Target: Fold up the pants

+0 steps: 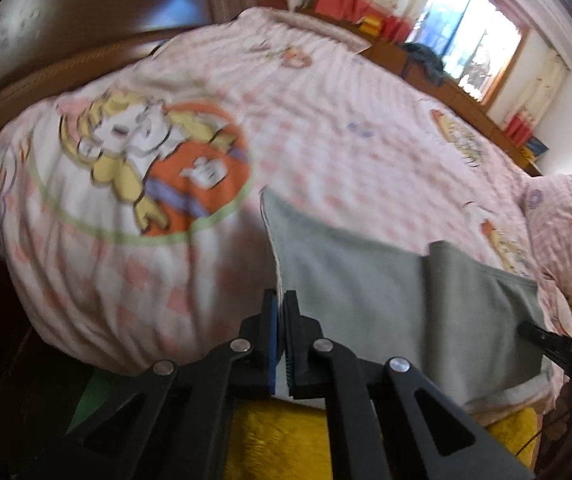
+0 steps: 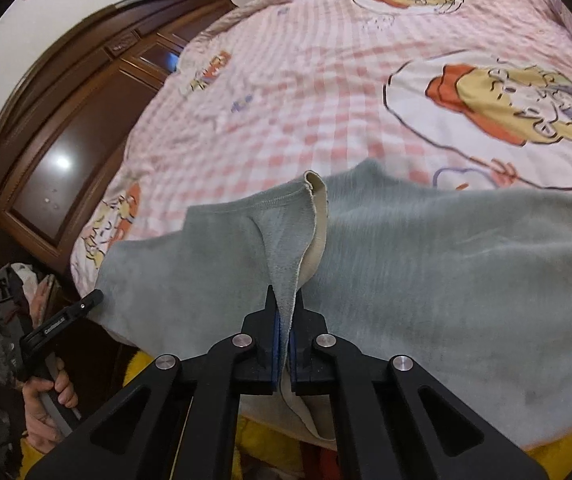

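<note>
Two hand-held grippers are at the pants [image 2: 426,264], which lie on the bed [image 2: 306,92] at its near edge. Your right hand-held gripper [image 2: 285,320] is clamped on a raised fold of hem. Your left hand-held gripper [image 1: 280,312] stands at the pants' left edge, jaws nearly together; I cannot tell whether cloth is between them. The grey fleece looks soft, light and limp, with pale lining. Take hold at stitched hems or waistband; expect sagging.

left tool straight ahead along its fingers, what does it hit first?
Probably the grey pants: their left edge lies just beyond the left tool, with the pink checked bedcover beside and beyond it. Blur and fisheye leave depth unclear.
</note>
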### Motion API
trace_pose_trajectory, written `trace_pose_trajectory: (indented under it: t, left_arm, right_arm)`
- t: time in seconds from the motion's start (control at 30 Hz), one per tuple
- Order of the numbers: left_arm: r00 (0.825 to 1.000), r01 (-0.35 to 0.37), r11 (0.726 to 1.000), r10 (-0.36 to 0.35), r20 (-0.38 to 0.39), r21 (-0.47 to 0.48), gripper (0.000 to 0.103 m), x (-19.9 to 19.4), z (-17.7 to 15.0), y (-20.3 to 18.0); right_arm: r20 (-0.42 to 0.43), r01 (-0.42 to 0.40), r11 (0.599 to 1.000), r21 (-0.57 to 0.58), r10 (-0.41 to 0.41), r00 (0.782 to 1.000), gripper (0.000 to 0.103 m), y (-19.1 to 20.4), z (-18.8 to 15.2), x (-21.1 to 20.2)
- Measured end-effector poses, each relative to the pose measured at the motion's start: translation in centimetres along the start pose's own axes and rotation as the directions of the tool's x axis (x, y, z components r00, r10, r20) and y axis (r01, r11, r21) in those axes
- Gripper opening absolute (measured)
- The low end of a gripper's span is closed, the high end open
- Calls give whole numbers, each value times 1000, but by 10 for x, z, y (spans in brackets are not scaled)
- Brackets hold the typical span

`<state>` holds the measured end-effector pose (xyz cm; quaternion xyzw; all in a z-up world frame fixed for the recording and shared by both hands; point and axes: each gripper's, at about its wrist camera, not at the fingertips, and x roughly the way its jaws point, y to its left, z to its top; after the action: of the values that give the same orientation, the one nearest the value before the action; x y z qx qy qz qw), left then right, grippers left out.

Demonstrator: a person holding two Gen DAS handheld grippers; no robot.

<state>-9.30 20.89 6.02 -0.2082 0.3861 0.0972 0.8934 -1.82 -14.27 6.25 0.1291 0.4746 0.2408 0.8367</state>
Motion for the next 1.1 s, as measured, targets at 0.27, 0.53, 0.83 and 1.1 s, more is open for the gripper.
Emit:
trace_pose_trajectory:
  t: [0.27,0.53,0.83,1.1]
  left_arm:
    - [986,132,988,-139,88,85,2,-43,18,-48]
    - [972,188,968,-208,112,168,2,-57,26,-87]
    - [972,200,965,-217,87,171,2,-46,23,-96]
    - [972,200,963,-218,86,182,2,-46,23,-100]
  right_arm:
    - [25,-5,1000,1,5,1000,4,-9,6,-43]
    - [62,4,997,77,-9,998,4,-49,15,-87]
    - [70,147,974,170,-160,985,4,-108,16,-122]
    - [35,216,948,234,-230,973,4,-145,12,-123]
